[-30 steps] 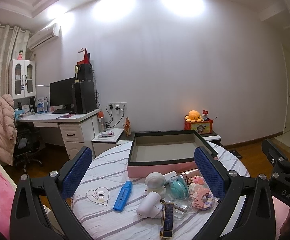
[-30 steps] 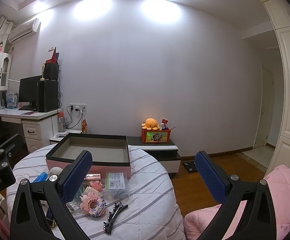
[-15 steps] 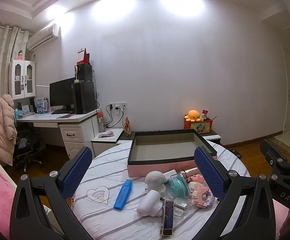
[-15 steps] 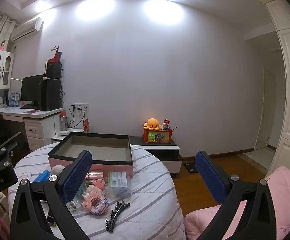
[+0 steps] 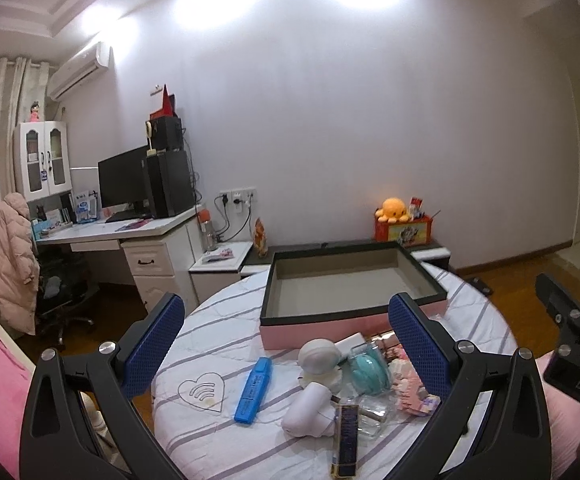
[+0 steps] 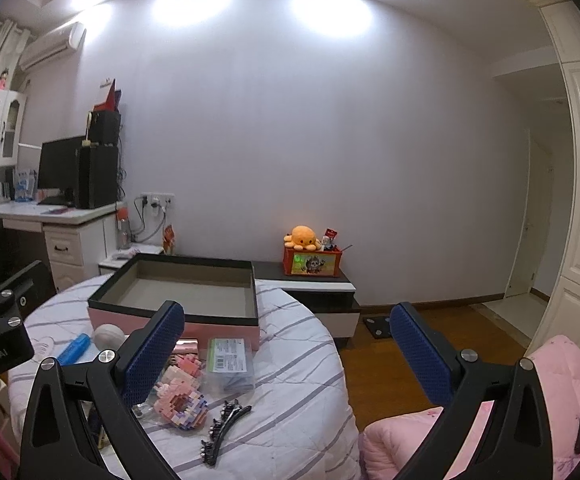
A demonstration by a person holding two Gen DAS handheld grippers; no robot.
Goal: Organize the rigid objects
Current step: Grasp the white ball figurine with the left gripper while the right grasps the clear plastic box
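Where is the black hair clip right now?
In the right wrist view, the black hair clip lies on the table's near edge, just right of the pink block toy, below the clear packet.

black claws (image 5: 286, 344) with blue textured pads (image 5: 152, 344).

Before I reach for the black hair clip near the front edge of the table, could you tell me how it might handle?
The black hair clip looks thin and rigid, so probably light. It lies flat on the soft striped cloth, so a low pinch may snag fabric. Its toothed edge could catch, and the long narrow shape may pivot if gripped off-centre.
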